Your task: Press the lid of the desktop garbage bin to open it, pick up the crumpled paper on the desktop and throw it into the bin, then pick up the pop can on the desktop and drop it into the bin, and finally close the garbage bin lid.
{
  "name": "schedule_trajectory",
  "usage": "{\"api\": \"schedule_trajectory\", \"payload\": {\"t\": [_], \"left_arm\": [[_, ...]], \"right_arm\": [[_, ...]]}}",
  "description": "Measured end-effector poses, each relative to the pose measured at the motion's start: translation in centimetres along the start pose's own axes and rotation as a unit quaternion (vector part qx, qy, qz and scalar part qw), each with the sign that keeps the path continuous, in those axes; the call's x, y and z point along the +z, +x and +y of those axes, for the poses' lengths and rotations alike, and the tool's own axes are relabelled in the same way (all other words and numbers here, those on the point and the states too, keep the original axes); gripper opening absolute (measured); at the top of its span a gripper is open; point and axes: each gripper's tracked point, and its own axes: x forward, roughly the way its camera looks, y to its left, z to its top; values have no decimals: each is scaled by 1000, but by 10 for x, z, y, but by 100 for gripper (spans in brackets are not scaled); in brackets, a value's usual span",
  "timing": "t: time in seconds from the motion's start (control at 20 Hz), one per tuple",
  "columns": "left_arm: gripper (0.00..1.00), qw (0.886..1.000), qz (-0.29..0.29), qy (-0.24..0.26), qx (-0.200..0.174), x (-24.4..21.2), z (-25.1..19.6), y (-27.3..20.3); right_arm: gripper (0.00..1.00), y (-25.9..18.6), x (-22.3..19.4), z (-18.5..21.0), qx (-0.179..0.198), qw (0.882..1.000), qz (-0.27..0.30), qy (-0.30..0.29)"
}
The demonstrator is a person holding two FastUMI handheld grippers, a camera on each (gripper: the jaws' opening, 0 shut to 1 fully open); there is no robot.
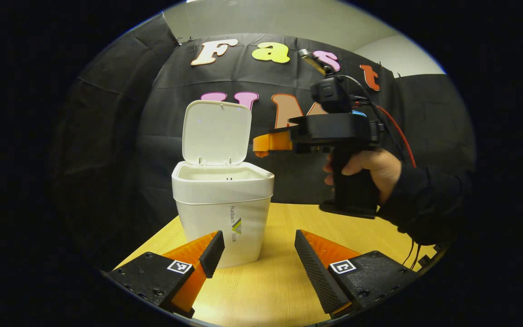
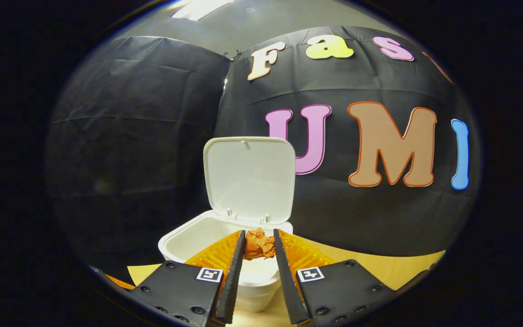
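2 grippers at work. Right gripper (image 2: 259, 247), held level by a hand (image 1: 370, 170) in a dark sleeve, hangs above the bin (image 1: 223, 204), fingers pinched on the crumpled paper (image 2: 260, 244), a creased wad over the open mouth. Left gripper (image 1: 259, 252) sits low over the wooden desktop (image 1: 279, 281), fingers spread, ribbed pads, nothing between. Bin: smooth white plastic, square, tapered, near the desktop's far left edge; hinged lid (image 1: 216, 132) upright. Inside looks bare white.
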Motion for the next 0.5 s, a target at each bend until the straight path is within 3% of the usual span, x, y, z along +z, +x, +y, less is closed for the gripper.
{"api": "schedule_trajectory", "payload": {"t": [0.15, 0.3, 0.35, 0.5], "left_arm": [[94, 1000, 4, -5, 3, -4, 6, -1], [94, 1000, 6, -8, 3, -6, 8, -2], [94, 1000, 6, -9, 2, -5, 7, -2], [94, 1000, 2, -8, -4, -5, 4, -1]], "right_arm": [[48, 25, -21, 15, 10, 999, 32, 0], [64, 31, -38, 18, -2, 998, 57, -11], [65, 30, -37, 18, -5, 998, 56, -14], [100, 14, -14, 12, -14, 1000, 20, -14]]}}
